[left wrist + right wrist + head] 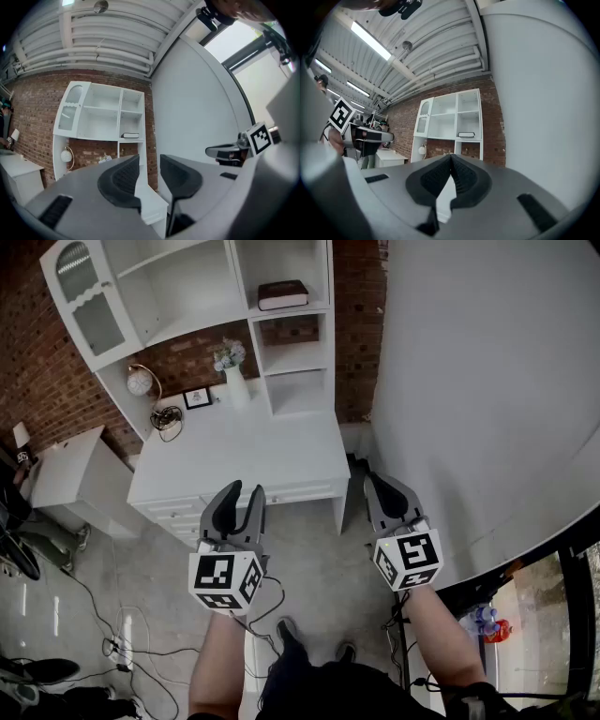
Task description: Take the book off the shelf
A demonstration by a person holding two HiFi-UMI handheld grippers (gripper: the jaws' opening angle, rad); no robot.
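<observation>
A dark book (282, 294) lies flat on an upper right shelf of the white shelf unit (202, 296), which stands against the brick wall. The left gripper view shows the book (130, 135) far off, and so does the right gripper view (466, 135). Both grippers hang well short of the desk, above the floor. My left gripper (239, 496) (150, 163) is open, with nothing between its jaws. My right gripper (379, 482) (451, 158) is shut and empty, with its pads touching.
A white desk (281, 456) under the shelves carries a vase of flowers (232, 371), a small picture frame (197, 397), a round lamp (141, 381) and a coiled cable (167, 420). A low white cabinet (66, 470) stands at the left. A big curved white wall (487, 381) fills the right.
</observation>
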